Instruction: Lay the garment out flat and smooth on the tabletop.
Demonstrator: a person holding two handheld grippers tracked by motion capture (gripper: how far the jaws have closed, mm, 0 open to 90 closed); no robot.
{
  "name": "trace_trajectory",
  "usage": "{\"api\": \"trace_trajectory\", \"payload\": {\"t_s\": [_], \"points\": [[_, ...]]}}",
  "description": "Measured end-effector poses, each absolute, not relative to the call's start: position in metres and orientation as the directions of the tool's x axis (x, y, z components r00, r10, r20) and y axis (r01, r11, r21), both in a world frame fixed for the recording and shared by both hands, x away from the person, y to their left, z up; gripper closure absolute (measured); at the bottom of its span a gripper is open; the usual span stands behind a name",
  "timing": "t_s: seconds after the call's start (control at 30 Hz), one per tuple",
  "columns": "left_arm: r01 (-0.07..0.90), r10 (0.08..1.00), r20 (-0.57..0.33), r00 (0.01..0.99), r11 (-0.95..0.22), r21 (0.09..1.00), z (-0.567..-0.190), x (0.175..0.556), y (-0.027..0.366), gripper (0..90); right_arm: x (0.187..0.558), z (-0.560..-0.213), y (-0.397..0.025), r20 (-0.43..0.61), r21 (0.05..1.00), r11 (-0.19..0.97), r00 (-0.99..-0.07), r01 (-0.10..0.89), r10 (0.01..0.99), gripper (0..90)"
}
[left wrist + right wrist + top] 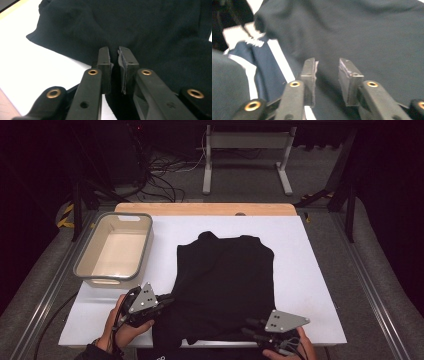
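A black garment point(225, 275) lies folded on the white table point(310, 270), collar toward the far side. Its near left part hangs over the front edge. My left gripper point(167, 299) is at the garment's near left edge. In the left gripper view its jaws point(115, 53) stand almost together with a fold of the black cloth point(140, 25) pinched between them. My right gripper point(247, 327) is at the garment's near right corner. In the right gripper view it point(327, 62) is open, jaws apart just over the dark cloth point(362, 30).
An empty beige bin with a grey rim point(146, 245) stands at the table's left. A wooden strip point(205, 209) runs along the far edge. Bare white table lies right of the garment. Dark blue cloth with white stripes point(259, 65) shows below the table's front edge.
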State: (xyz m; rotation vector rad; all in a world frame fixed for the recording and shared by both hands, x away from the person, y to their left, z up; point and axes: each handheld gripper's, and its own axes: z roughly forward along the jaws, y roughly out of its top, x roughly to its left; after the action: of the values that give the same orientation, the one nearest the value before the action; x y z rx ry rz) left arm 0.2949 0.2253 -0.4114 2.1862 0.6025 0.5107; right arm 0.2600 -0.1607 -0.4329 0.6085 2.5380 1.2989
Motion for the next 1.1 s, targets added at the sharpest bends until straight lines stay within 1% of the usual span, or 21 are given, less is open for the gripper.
{"api": "trace_trajectory", "payload": {"t_s": [0.07, 0.13, 0.17, 0.23, 0.33, 0.37, 0.47, 0.53, 0.57, 0.63, 0.7, 0.83, 0.87, 0.9, 0.97, 1.07, 1.1], "points": [[0.262, 0.589, 0.16, 0.792, -0.566, 0.782, -0.412, 0.297, 0.226, 78.7, 0.26, -0.441, -0.151, 0.005, 0.794, 0.549, -0.906, 0.261, 0.424, 59.7], [0.275, 0.611, 0.155, 0.776, -0.549, 0.789, -0.412, 0.298, 0.229, 76.8, 0.261, -0.447, -0.143, -0.011, 0.767, 0.59, -0.912, 0.255, 0.409, 57.1], [0.278, 0.621, 0.152, 0.769, -0.538, 0.796, -0.411, 0.299, 0.23, 73.1, 0.261, -0.45, -0.141, -0.026, 0.754, 0.607, -0.913, 0.249, 0.407, 56.4], [0.276, 0.629, 0.145, 0.764, -0.521, 0.808, -0.411, 0.298, 0.23, 66.2, 0.263, -0.452, -0.14, -0.023, 0.748, 0.611, -0.91, 0.259, 0.415, 55.8], [0.244, 0.589, 0.136, 0.797, -0.519, 0.819, -0.413, 0.295, 0.223, 54.6, 0.265, -0.457, -0.139, -0.037, 0.722, 0.639, -0.908, 0.264, 0.416, 55.8], [0.236, 0.572, 0.129, 0.81, -0.52, 0.821, -0.414, 0.293, 0.219, 52.0, 0.265, -0.459, -0.138, -0.055, 0.71, 0.657, -0.91, 0.254, 0.411, 56.2], [0.228, 0.512, 0.096, 0.854, -0.533, 0.815, -0.421, 0.288, 0.202, 42.6, 0.264, -0.46, -0.138, -0.057, 0.718, 0.653, -0.915, 0.241, 0.399, 63.2], [0.223, 0.459, 0.078, 0.885, -0.565, 0.794, -0.429, 0.285, 0.187, 39.6, 0.265, -0.46, -0.14, -0.048, 0.723, 0.645, -0.912, 0.249, 0.407, 75.9], [0.225, 0.438, 0.064, 0.897, -0.576, 0.785, -0.433, 0.284, 0.181, 38.6, 0.265, -0.459, -0.141, -0.048, 0.722, 0.644, -0.911, 0.252, 0.409, 80.3], [0.233, 0.398, 0.038, 0.916, -0.608, 0.759, -0.443, 0.284, 0.168, 38.6, 0.264, -0.459, -0.141, -0.046, 0.719, 0.65, -0.916, 0.247, 0.399, 84.9], [0.237, 0.383, 0.037, 0.923, -0.642, 0.729, -0.452, 0.284, 0.16, 38.9, 0.262, -0.456, -0.141, -0.055, 0.708, 0.666, -0.922, 0.234, 0.383, 86.4], [0.268, 0.365, -0.016, 0.931, -0.65, 0.711, -0.459, 0.287, 0.159, 40.5, 0.249, -0.446, -0.145, -0.033, 0.719, 0.661, -0.94, 0.213, 0.339, 86.8], [0.268, 0.365, -0.016, 0.931, -0.65, 0.711, -0.459, 0.287, 0.159, 40.8, 0.244, -0.444, -0.145, -0.032, 0.723, 0.661, -0.945, 0.203, 0.324, 86.8], [0.283, 0.363, -0.041, 0.931, -0.645, 0.71, -0.46, 0.289, 0.159, 41.1, 0.238, -0.443, -0.145, -0.027, 0.724, 0.661, -0.95, 0.197, 0.313, 86.8], [0.294, 0.359, -0.061, 0.932, -0.643, 0.707, -0.461, 0.289, 0.16, 42.1, 0.227, -0.444, -0.144, -0.021, 0.719, 0.671, -0.958, 0.184, 0.286, 86.8], [0.282, 0.32, -0.079, 0.944, -0.657, 0.699, -0.46, 0.289, 0.16, 50.1, 0.213, -0.447, -0.141, -0.022, 0.707, 0.687, -0.966, 0.166, 0.256, 86.4], [0.282, 0.32, -0.079, 0.944, -0.657, 0.699, -0.46, 0.289, 0.16, 56.3, 0.211, -0.447, -0.141, -0.028, 0.707, 0.688, -0.965, 0.165, 0.259, 85.3]]}}
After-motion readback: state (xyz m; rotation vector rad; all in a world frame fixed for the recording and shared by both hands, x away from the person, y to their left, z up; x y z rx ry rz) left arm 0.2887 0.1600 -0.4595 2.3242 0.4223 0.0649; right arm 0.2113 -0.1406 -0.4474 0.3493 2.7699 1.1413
